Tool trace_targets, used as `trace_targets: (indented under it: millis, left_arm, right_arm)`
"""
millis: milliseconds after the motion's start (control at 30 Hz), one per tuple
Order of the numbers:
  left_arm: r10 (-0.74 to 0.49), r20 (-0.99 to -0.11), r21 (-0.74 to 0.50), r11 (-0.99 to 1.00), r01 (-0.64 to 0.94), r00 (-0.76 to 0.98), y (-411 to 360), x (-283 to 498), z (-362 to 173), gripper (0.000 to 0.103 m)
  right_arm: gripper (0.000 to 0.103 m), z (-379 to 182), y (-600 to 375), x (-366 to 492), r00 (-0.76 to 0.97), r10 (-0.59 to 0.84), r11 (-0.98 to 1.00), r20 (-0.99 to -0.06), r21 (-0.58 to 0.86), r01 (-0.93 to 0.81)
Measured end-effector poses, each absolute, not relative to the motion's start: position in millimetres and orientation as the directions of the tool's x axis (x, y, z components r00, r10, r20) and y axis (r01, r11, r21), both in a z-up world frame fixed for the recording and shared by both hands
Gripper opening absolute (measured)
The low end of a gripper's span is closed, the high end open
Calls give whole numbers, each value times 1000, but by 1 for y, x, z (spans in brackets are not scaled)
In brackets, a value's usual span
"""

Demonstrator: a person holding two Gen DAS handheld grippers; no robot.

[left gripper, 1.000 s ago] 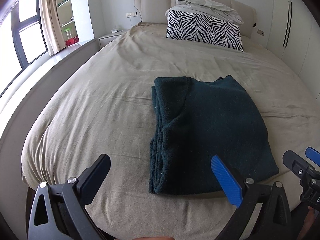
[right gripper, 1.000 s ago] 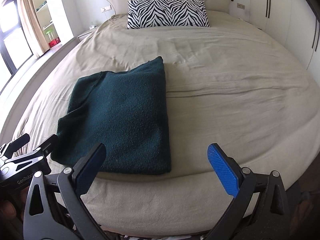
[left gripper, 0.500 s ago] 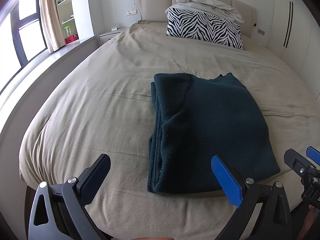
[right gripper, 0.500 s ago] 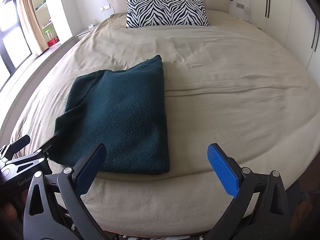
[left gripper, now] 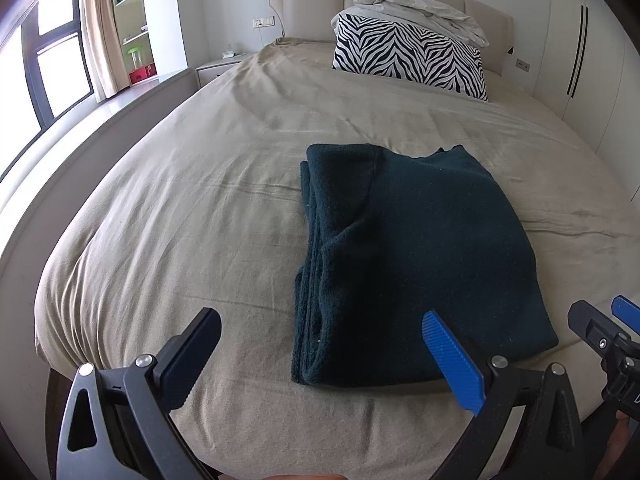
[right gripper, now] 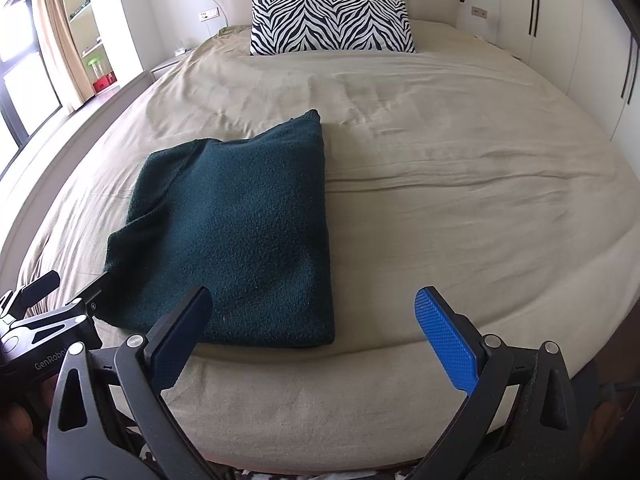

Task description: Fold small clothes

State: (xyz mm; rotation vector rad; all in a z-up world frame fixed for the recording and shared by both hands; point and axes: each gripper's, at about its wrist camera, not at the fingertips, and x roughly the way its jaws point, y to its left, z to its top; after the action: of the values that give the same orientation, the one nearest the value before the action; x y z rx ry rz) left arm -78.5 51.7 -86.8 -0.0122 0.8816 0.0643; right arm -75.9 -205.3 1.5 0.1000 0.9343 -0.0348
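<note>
A dark green fleece garment [left gripper: 416, 256] lies folded into a rough rectangle on the beige bed [left gripper: 192, 208], near its foot. Its layered edges face left in the left wrist view. My left gripper [left gripper: 328, 356] hovers open just before the garment's near left corner, holding nothing. In the right wrist view the same garment [right gripper: 240, 232] lies left of centre. My right gripper [right gripper: 316, 336] stands open over the garment's near right corner and the bare sheet [right gripper: 460, 208]. Each gripper shows at the edge of the other's view.
A zebra-print pillow [left gripper: 408, 60] with a crumpled pale duvet [left gripper: 420, 4] on top leans on the headboard. A nightstand [left gripper: 216, 66], shelves and a window stand at the left. White wardrobe doors [right gripper: 560, 32] line the right wall.
Both grippers have edged slightly lower and closer to the bed's foot; the garment has not moved and both stay open.
</note>
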Motion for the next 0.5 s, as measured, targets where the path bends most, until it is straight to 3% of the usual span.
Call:
trace_targets:
  millis: [500]
  left_arm:
    - [47, -776, 8, 998, -64, 629, 52, -78, -89, 103]
  right_arm:
    - [103, -2, -207, -76, 592, 11, 995, -806, 69, 76]
